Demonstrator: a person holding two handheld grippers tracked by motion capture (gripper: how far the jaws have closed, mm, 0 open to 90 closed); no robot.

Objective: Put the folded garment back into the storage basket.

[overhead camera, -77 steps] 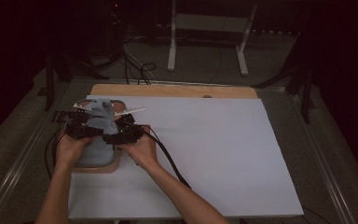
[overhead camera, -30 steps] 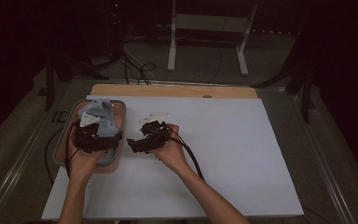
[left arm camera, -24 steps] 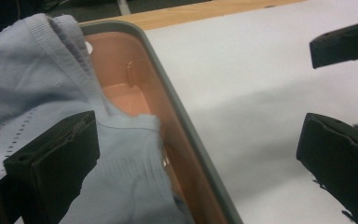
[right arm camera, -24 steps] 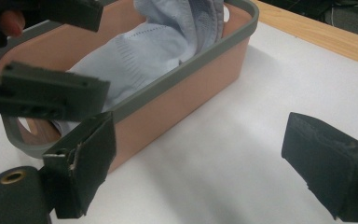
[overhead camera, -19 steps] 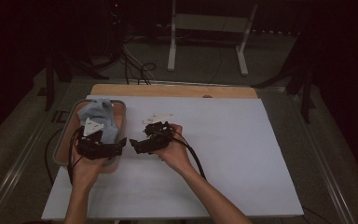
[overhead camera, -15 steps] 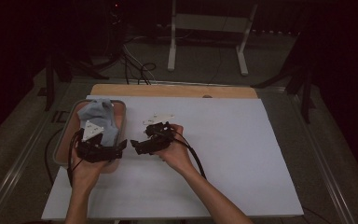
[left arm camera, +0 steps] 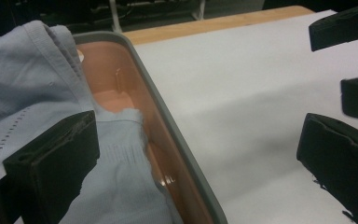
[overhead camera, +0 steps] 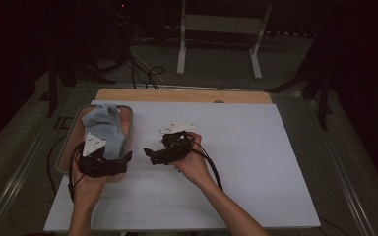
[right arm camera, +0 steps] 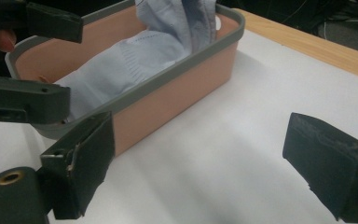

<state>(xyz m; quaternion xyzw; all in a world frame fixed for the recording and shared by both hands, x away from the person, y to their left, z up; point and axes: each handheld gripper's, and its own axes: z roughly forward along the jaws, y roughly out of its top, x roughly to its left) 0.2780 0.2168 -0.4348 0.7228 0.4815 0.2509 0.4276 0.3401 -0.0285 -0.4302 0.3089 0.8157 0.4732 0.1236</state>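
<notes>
A salmon tray with a grey rim (overhead camera: 128, 129) (left arm camera: 177, 140) (right arm camera: 168, 63) stands at the left edge of the white sheet. Light blue cloth (overhead camera: 106, 125) (left arm camera: 28, 84) (right arm camera: 135, 56) lies heaped inside it, draped over the far end. My left gripper (overhead camera: 103, 161) (left arm camera: 196, 140) hovers open over the tray's near end, one jaw above the cloth and the other above the sheet, gripping nothing. My right gripper (overhead camera: 160, 147) (right arm camera: 200, 154) is open just right of the tray, low over the sheet and facing the tray's side wall, with nothing between its jaws.
The white sheet (overhead camera: 236, 162) covers a wooden board whose far edge (overhead camera: 187, 95) shows. Beyond the table are a white stand (overhead camera: 216, 24) and loose cables (overhead camera: 147, 73) on the floor. The sheet's right part is bare.
Both grippers were together over the cloth in the tray. The right one has moved right onto the sheet, the left has drawn back toward the near end, and the cloth stays in the tray.
</notes>
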